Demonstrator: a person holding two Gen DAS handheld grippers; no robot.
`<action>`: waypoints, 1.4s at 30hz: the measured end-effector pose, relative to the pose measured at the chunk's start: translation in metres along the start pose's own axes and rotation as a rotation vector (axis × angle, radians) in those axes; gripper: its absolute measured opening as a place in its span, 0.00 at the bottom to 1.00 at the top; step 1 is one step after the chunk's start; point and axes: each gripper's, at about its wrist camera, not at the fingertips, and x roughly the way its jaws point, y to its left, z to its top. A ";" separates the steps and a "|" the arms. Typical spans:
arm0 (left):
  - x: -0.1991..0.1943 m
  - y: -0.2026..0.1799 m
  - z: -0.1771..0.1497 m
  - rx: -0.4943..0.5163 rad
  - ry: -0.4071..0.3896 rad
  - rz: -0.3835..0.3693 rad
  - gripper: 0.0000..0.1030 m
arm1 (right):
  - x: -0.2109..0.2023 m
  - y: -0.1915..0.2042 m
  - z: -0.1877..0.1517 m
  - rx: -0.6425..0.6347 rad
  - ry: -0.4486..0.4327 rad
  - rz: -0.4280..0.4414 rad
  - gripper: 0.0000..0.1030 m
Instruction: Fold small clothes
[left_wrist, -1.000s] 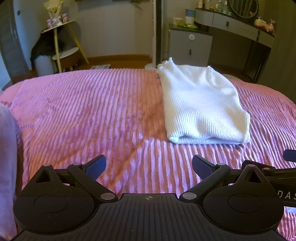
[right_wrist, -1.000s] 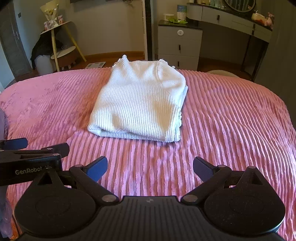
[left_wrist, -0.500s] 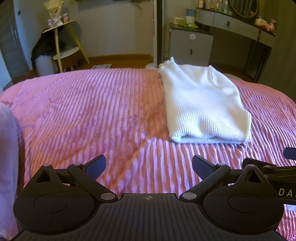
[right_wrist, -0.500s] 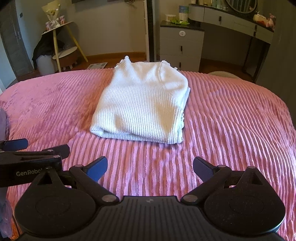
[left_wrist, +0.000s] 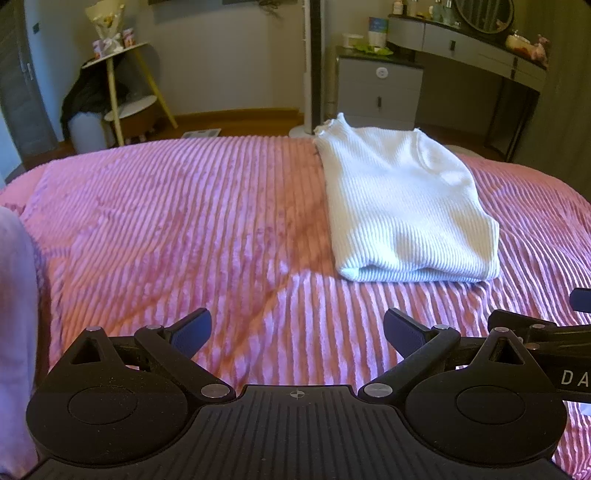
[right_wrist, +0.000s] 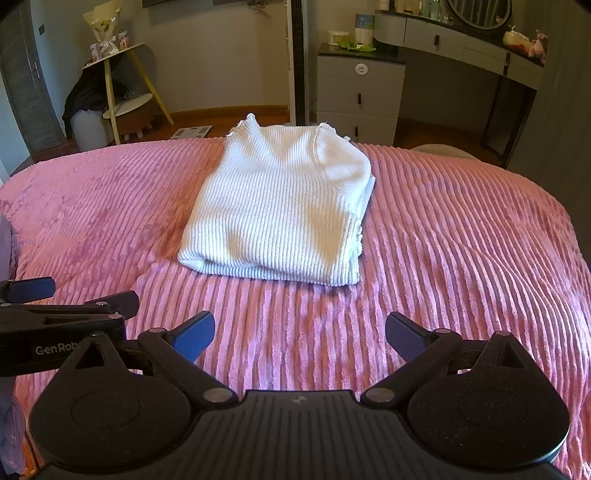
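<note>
Pink ribbed bedspread carries folded white knit sweater, long axis running away from cameras, folded edge nearest; sits straight ahead of right tongs, off to right of left tongs; both spread wide, empty

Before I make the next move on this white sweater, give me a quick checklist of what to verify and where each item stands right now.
1. Left gripper open and holding nothing: ok.
2. Right gripper open and holding nothing: ok.
3. White sweater folded into a compact stack, flat on the pink bedspread: ok.
4. Both grippers apart from the sweater, bare bedspread between: ok.
5. Edges squared: not ok, a lower layer sticks out along the sweater's right side in the right wrist view.
6. Sleeves tucked inside the fold: cannot tell, hidden.
</note>
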 end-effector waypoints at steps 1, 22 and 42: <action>0.000 0.001 0.000 -0.003 0.000 -0.001 0.99 | 0.000 0.000 0.000 0.000 -0.001 0.000 0.96; -0.004 0.000 -0.001 -0.001 -0.001 -0.006 0.99 | -0.006 0.000 -0.001 -0.007 -0.017 -0.012 0.96; -0.013 0.001 0.000 -0.017 -0.027 0.001 0.99 | -0.017 0.002 -0.003 -0.012 -0.040 -0.020 0.96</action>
